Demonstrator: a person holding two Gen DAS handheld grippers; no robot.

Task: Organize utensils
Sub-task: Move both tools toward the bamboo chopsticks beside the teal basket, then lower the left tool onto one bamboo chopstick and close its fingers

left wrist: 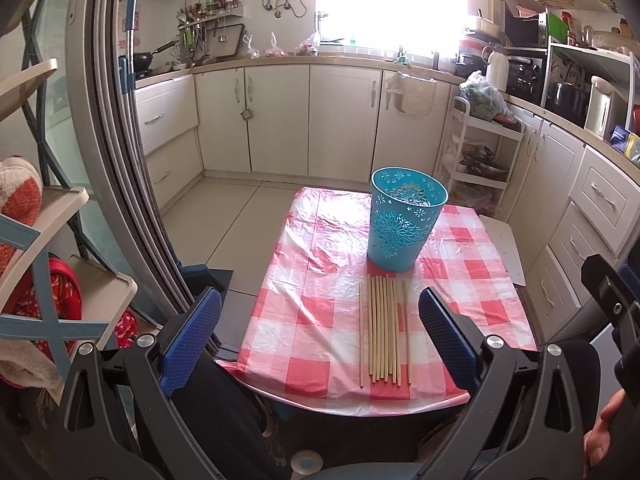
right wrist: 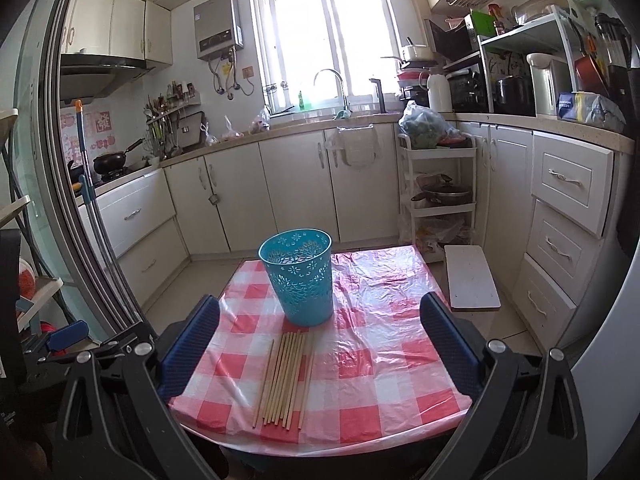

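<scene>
Chopsticks (left wrist: 385,330) lie in a neat row on the checked cloth (left wrist: 320,320) of the table, side by side and running away from the person, their far tips just short of the cup (left wrist: 406,224). Laid flat and parallel like this, each stick can probably be taken singly from the outer edge of the row without disturbing the rest. The cup, a blue perforated holder, stands upright with its mouth open and looks empty from the right view, so none of the sorting appears done yet.

Both grippers hang back at the near edge of the table, above it and touching nothing. The left gripper (left wrist: 320,336) has its jaws spread wide, with the row showing between the pads. The right gripper (right wrist: 320,344) is likewise spread, framing both row and cup (right wrist: 298,276). Held open and level, they seem posed to choose a stick.

The sticks are thin and lie flush on slippery plastic, so a pinch may push one aside rather than lift it.
</scene>
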